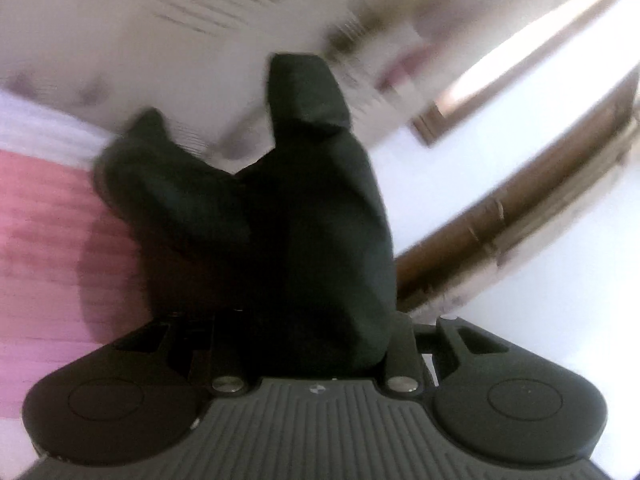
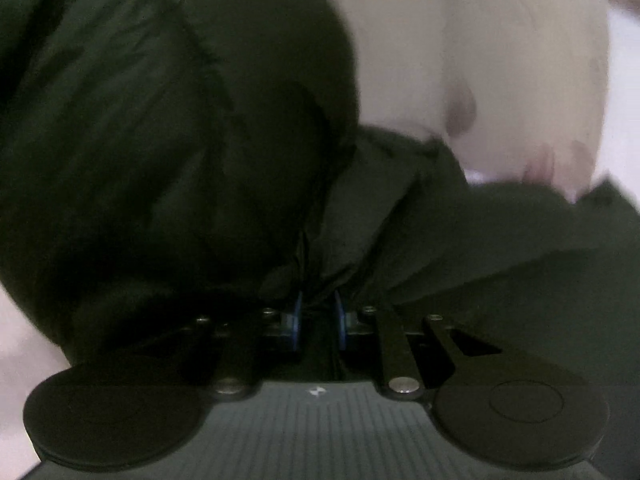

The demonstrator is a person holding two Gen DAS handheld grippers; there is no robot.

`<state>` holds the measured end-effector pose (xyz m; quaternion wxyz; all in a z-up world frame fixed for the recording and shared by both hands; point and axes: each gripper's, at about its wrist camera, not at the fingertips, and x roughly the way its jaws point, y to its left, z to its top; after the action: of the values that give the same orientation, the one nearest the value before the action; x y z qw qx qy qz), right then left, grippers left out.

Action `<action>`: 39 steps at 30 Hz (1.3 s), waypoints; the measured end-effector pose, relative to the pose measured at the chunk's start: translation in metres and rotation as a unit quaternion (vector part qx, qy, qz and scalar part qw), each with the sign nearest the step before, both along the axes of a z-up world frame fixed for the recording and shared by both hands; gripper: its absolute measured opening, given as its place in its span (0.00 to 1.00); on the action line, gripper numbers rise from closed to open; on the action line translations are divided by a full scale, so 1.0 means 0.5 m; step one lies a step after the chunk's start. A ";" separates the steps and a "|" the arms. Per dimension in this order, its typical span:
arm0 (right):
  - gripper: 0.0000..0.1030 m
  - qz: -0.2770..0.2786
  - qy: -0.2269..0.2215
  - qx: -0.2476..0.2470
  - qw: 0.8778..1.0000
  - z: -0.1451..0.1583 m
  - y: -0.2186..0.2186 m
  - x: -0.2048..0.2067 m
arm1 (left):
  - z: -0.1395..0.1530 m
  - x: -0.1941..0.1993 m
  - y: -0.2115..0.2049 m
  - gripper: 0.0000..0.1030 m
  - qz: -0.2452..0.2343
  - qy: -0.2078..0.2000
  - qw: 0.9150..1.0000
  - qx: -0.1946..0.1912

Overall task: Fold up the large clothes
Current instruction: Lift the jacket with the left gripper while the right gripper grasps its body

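Note:
The dark green garment (image 1: 320,208) is bunched over my left gripper (image 1: 296,288) and hides both fingers. It rises in two peaks above the gripper body and hangs clear of the bed, so the jaws appear shut on it. In the right wrist view the same dark garment (image 2: 160,140) fills most of the picture. My right gripper (image 2: 318,312) is shut on a pinched fold of it. The two blue pads (image 2: 297,320) stand close together with cloth gathered between them.
A pink sheet (image 1: 40,240) lies at the left under the left gripper, with blurred white bedding (image 1: 100,20) beyond. A brown wooden rail (image 1: 500,220) runs along a white wall at the right. Pale bedding (image 2: 480,60) shows beyond the garment.

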<state>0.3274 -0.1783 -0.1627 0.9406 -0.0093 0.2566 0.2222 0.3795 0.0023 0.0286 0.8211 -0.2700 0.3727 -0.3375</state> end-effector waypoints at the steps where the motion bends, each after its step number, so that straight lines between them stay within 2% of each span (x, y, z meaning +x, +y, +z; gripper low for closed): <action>1: 0.16 -0.006 0.016 0.030 0.999 -0.001 -0.013 0.005 | 0.004 0.009 -0.044 0.33 -0.009 -0.003 1.000 0.003; 4: 0.16 -0.023 0.064 0.127 0.990 -0.010 -0.063 0.017 | -0.007 0.035 -0.152 0.33 -0.036 -0.006 0.999 0.001; 7: 0.16 -0.029 0.108 0.228 0.967 -0.030 -0.118 0.026 | -0.041 0.063 -0.246 0.33 -0.056 -0.006 0.998 -0.012; 9: 0.16 -0.027 0.131 0.278 0.951 -0.046 -0.149 0.028 | -0.070 0.079 -0.299 0.33 -0.071 -0.009 0.997 -0.027; 13: 0.15 -0.010 0.161 0.357 0.920 -0.067 -0.210 0.011 | -0.129 0.100 -0.362 0.33 -0.089 -0.011 0.994 -0.063; 15: 0.14 -0.009 0.173 0.392 0.904 -0.075 -0.249 -0.008 | -0.163 0.106 -0.379 0.36 -0.095 -0.010 0.991 -0.096; 17: 0.14 -0.014 0.174 0.412 0.894 -0.077 -0.293 -0.042 | -0.189 0.105 -0.396 0.39 -0.104 -0.033 0.988 -0.105; 19: 0.16 -0.027 0.169 0.411 0.896 -0.077 -0.342 -0.087 | -0.218 0.100 -0.403 0.43 -0.105 -0.052 0.985 -0.127; 20: 0.24 -0.039 0.157 0.412 0.897 -0.076 -0.376 -0.115 | -0.231 0.096 -0.410 0.43 -0.107 -0.064 0.985 -0.123; 21: 0.28 -0.052 0.141 0.420 0.895 -0.075 -0.412 -0.143 | -0.240 0.093 -0.419 0.46 -0.108 -0.078 0.984 -0.121; 22: 0.36 -0.070 0.127 0.433 0.889 -0.074 -0.457 -0.173 | -0.248 0.090 -0.427 0.49 -0.109 -0.090 0.982 -0.125; 23: 0.54 -0.090 0.113 0.440 0.886 -0.070 -0.495 -0.195 | -0.254 0.085 -0.438 0.58 -0.113 -0.107 0.980 -0.126; 25: 0.78 -0.131 0.075 0.437 0.887 -0.051 -0.567 -0.233 | -0.256 0.078 -0.462 0.74 -0.126 -0.139 0.975 -0.118; 26: 0.79 -0.143 0.057 0.430 0.889 -0.037 -0.597 -0.243 | -0.260 0.067 -0.468 0.86 -0.132 -0.155 0.971 -0.126; 27: 0.79 -0.148 0.046 0.427 0.891 -0.026 -0.622 -0.246 | -0.262 0.062 -0.477 0.94 -0.137 -0.167 0.968 -0.129; 28: 0.79 -0.155 0.040 0.427 0.890 -0.016 -0.642 -0.248 | -0.264 0.059 -0.484 0.96 -0.139 -0.173 0.966 -0.133; 32: 0.82 -0.147 0.032 0.441 0.885 0.013 -0.672 -0.207 | -0.284 0.051 -0.458 0.96 -0.123 -0.171 0.960 -0.187; 35: 0.87 -0.139 0.046 0.430 0.891 0.024 -0.669 -0.177 | -0.309 0.050 -0.422 0.96 -0.087 -0.162 0.953 -0.240; 39: 0.88 -0.108 0.053 0.418 0.900 0.051 -0.647 -0.103 | -0.317 0.042 -0.422 0.96 -0.075 -0.173 0.952 -0.240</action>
<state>0.2760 -0.5016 -0.1371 0.8612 0.4242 0.1895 0.2060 0.4003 -0.2085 -0.1301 0.7564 -0.3679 0.1525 -0.5189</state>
